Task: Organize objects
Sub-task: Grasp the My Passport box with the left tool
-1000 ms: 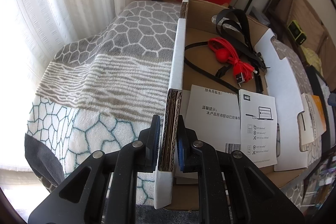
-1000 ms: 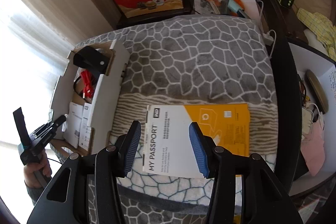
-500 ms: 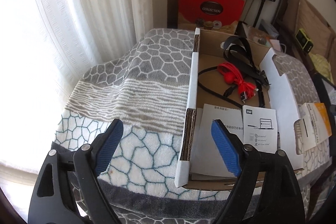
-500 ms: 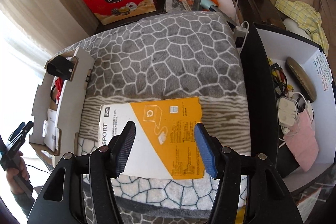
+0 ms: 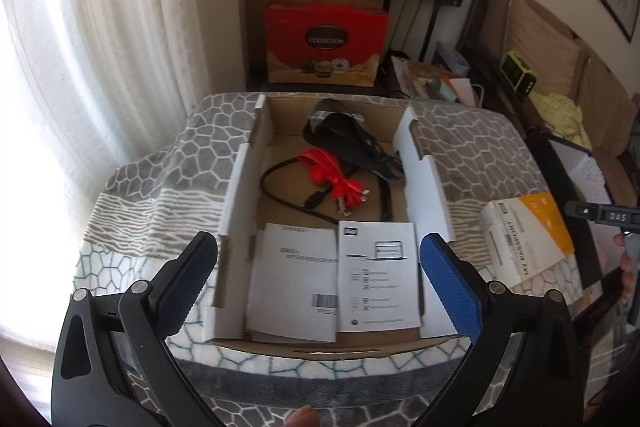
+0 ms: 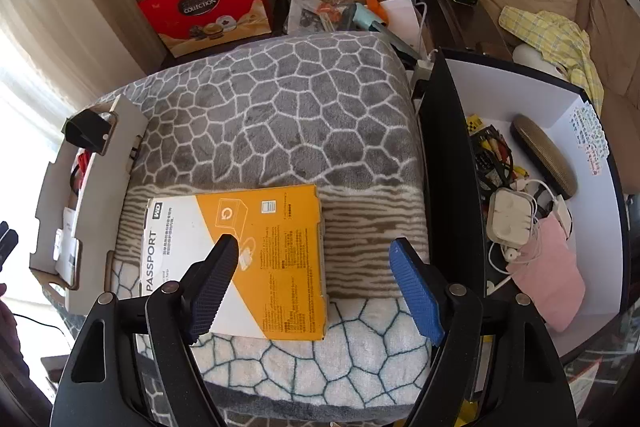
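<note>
1. Nearest, left gripper (image 5: 316,275): jaws spread wide, nothing held, hovering over the near end of the carton (image 5: 236,187).
2. Right gripper (image 6: 316,287): jaws wide apart, nothing held, poised above the box (image 6: 256,251); dark finger over its yellow face, blue finger past its right edge.
3. Box: flat on the blanket (image 6: 280,115), just right of the carton, not touching so far as can be told.
4. Carton, near end: two leaflets (image 5: 332,279) lying side by side, slightly overlapped.
5. Carton, middle: red cable (image 5: 340,183) bundled, black cable (image 5: 280,191) looped beside it.
6. Carton, far end: black strap (image 5: 344,135).
7. Far right: black tray (image 6: 448,163) holding earphones, chargers and a pink mask.
8. Risk, judged: box wide and flat, soft blanket beneath; a grip across the broad face likely to slip or tilt it.
9. Risk, judged: box dropped into the carton may crease the leaflets or snag the cables.
</note>
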### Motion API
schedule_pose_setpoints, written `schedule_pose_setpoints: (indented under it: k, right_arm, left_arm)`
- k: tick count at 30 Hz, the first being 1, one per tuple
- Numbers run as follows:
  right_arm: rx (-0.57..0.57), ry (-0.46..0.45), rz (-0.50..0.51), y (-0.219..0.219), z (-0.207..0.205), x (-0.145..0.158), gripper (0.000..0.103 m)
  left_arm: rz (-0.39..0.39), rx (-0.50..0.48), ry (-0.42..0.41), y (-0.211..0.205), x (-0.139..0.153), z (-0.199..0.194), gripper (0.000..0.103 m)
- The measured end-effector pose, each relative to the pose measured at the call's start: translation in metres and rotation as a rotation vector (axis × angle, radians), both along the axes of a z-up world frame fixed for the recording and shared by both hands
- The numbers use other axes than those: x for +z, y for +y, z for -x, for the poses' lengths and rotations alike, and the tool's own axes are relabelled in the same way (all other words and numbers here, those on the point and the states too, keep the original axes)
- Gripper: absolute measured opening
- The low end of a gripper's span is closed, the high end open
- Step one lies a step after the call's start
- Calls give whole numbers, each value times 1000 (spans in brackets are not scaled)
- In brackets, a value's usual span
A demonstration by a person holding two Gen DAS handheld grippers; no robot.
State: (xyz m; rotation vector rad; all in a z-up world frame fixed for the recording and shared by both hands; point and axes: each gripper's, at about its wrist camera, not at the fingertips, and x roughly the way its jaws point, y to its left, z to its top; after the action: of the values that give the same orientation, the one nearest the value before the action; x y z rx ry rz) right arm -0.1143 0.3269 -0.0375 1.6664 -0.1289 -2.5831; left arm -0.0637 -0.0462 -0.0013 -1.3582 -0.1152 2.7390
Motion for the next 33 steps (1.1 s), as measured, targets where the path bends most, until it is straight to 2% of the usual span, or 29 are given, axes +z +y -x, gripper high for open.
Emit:
schedule_pose_setpoints:
  k: [10, 16, 25, 29, 31, 33]
  right_arm:
    - [5, 11, 0, 5, -6, -12, 79]
    - [15, 10, 27, 6, -8, -17, 79]
    - [33, -9, 87, 10, -5, -25, 79]
    - [22, -25, 142, 15, -4, -32, 77]
    - [17, -36, 187, 18, -3, -34, 68]
    - [16, -42, 211, 20, -4, -35, 65]
  left_arm:
    - [-67, -189, -62, 87, -1, 15, 101]
    - [-129, -230, -134, 119, -17, 28, 101]
    - [-47, -207, -121, 122, -20, 30, 101]
    - [-69, -247, -143, 126, -22, 29, 87]
    - [-99, -265, -168, 132, -25, 31, 79]
    - [-114, -284, -198, 138, -30, 33, 68]
